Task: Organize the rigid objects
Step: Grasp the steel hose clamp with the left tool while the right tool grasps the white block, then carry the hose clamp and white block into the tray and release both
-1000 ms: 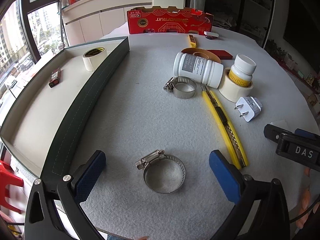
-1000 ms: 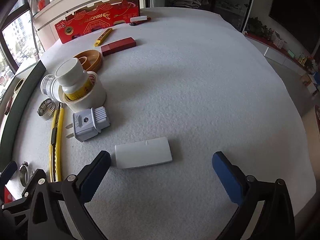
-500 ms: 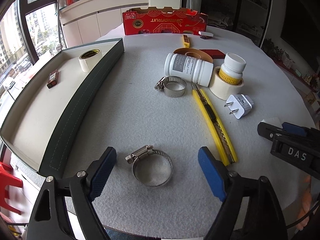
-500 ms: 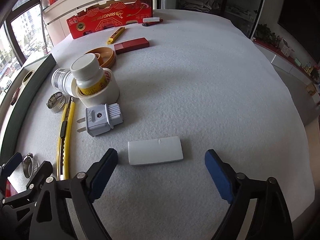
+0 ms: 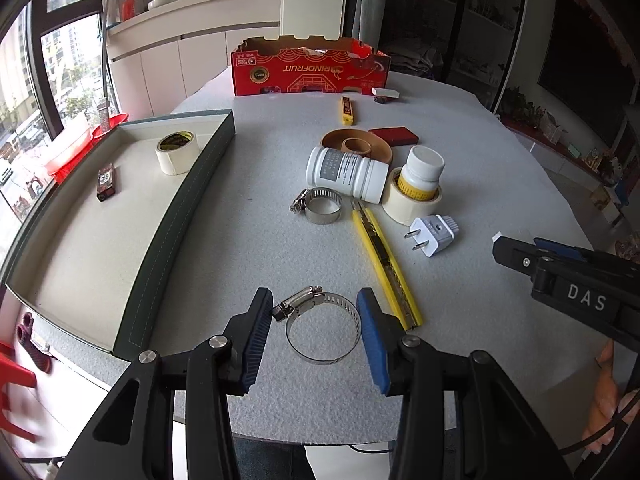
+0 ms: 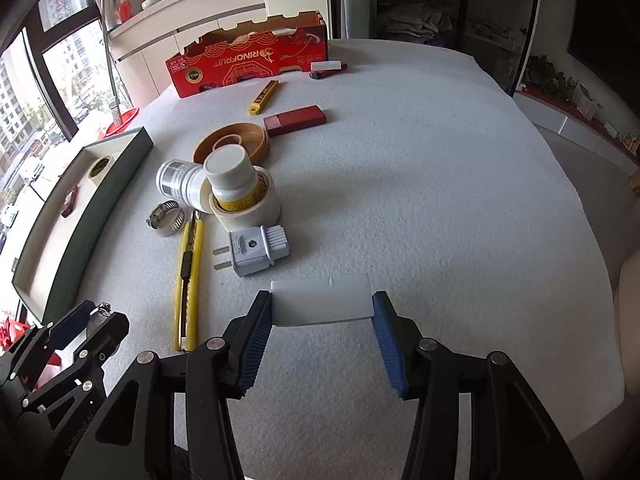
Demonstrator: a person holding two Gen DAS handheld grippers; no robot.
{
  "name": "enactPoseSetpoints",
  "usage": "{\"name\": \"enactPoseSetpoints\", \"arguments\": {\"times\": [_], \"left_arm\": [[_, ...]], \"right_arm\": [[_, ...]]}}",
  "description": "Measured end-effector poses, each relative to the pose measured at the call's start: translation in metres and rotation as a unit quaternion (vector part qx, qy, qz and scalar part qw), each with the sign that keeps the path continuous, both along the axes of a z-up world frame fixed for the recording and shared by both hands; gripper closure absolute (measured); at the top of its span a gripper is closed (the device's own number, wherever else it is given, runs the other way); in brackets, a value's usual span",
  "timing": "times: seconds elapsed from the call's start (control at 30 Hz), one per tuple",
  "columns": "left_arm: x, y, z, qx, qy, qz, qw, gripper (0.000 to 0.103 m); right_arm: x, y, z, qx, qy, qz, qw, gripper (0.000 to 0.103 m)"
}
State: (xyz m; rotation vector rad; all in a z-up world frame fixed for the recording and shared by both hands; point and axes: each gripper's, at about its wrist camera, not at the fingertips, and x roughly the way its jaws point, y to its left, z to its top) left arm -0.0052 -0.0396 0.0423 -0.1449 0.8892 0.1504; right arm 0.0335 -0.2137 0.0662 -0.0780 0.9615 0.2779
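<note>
Crosswise, white block point(image 6: 322, 299) long axis spans right jaws, clamped; left jaws clamp hose clamp point(image 5: 323, 329).

The table point(image 5: 460, 152) is covered with a grey cloth like felt, matt and a little rough. The hose clamp point(image 5: 324, 328) is bright metal, shiny, with small slots along its band; a second clamp point(image 5: 319, 205) looks the same. The white block point(image 6: 322, 299) seems smooth plastic, matt. The pads point(image 5: 256, 340) are blue with fine ribs, on black matt plastic arms with shiny metal pins. The knife point(image 5: 386, 262) has a glossy yellow plastic body. The plug point(image 5: 434, 235) is pale plastic with metal pins. The red box point(image 5: 310, 72) is glossy printed cardboard. The tray point(image 5: 180, 216) has a dark green stitched wall and a pale matt floor.
</note>
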Motion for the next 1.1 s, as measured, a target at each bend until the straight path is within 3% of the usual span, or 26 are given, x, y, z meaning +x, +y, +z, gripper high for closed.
{"name": "enactPoseSetpoints", "arguments": {"times": [0.43, 0.57, 0.83, 1.1], "left_arm": [[-0.014, 0.028, 0.084, 0.01, -0.09, 0.02, 0.9957, 0.056], [-0.021, 0.051, 0.1, 0.023, -0.107, 0.048, 0.9928, 0.056], [-0.023, 0.12, 0.114, 0.034, -0.108, 0.128, 0.9853, 0.056], [-0.03, 0.18, 0.1, 0.028, -0.08, 0.189, 0.9782, 0.056]], "right_arm": [[-0.005, 0.053, 0.069, 0.048, -0.036, 0.078, 0.995, 0.051], [-0.009, 0.081, 0.087, 0.035, -0.06, 0.116, 0.991, 0.052], [-0.006, 0.144, 0.12, 0.036, -0.077, 0.193, 0.977, 0.051], [0.004, 0.21, 0.119, 0.036, -0.058, 0.248, 0.966, 0.051]]}}
